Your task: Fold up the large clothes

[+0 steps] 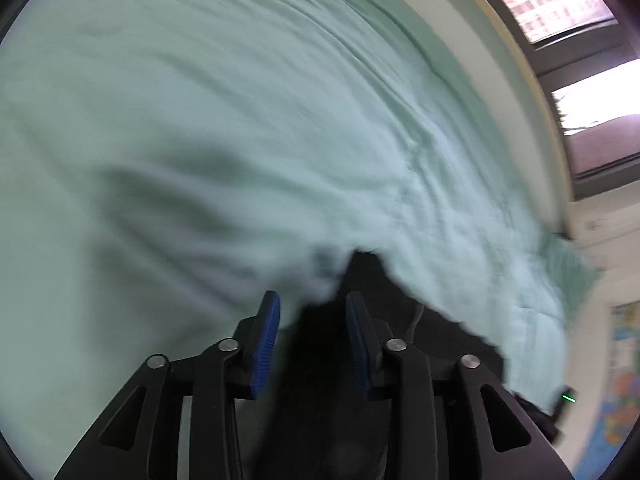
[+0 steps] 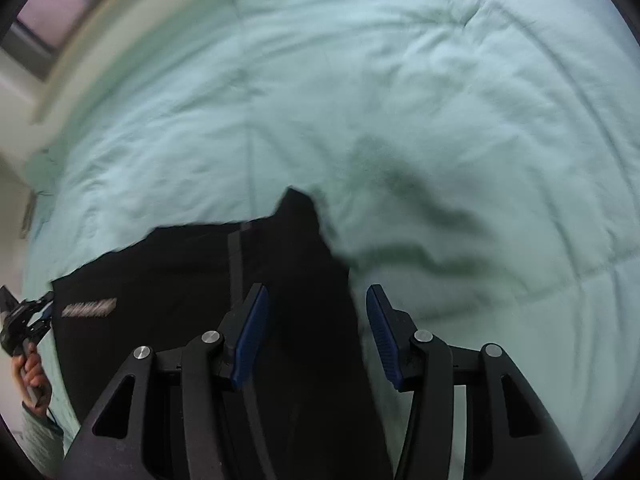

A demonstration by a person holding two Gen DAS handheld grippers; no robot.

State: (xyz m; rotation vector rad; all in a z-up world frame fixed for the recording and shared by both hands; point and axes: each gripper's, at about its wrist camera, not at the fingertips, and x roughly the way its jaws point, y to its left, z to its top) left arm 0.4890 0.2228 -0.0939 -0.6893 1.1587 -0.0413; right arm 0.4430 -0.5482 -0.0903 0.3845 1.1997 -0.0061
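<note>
A large black garment (image 2: 168, 280) with a small grey label lies on the mint green bedspread (image 2: 400, 100). In the right wrist view my right gripper (image 2: 316, 304) is open, its blue pads either side of a raised black corner of the garment. In the left wrist view my left gripper (image 1: 312, 312) is open, with black cloth (image 1: 380, 292) passing between and past its blue pads (image 1: 266, 332). The left gripper also shows at the left edge of the right wrist view (image 2: 28, 316), held in a hand. Both views are blurred.
The bedspread (image 1: 240, 120) covers most of both views. A cream bed edge (image 1: 460, 40) and a window (image 1: 560, 8) lie at the right in the left wrist view. A colourful poster (image 1: 620, 380) hangs on the wall at lower right.
</note>
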